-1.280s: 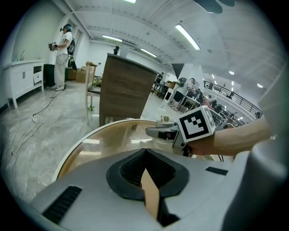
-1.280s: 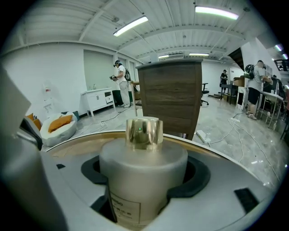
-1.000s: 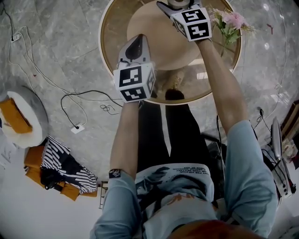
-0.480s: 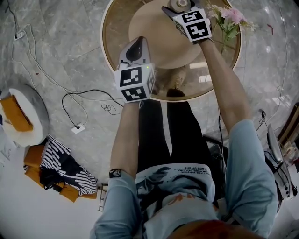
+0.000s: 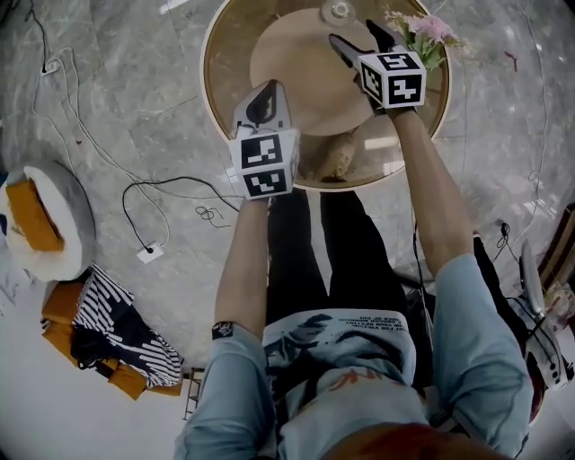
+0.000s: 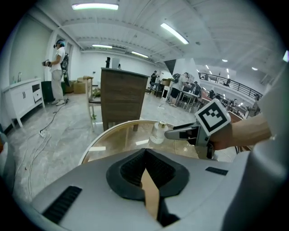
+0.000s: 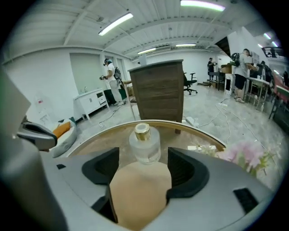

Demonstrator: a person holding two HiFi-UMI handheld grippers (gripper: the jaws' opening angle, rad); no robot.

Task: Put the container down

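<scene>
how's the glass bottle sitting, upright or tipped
Upright: the bottle stands on the table, gold cap on top, clear of the open right gripper.

So the counter is 1 round glass-topped thing with a golden rim. There's a tan disc in the middle, honestly can't tell if it sits on the glass or under it. At the disc's far edge stands 1 container, frosted glass with a gold cap, upright. Some pink flowers lie near the right rim, well apart from the container.

The grey marble floor around it has cables snaking about, 1 white plug, a round cushion with something orange on it, and a striped cloth on more orange stuff.
</scene>
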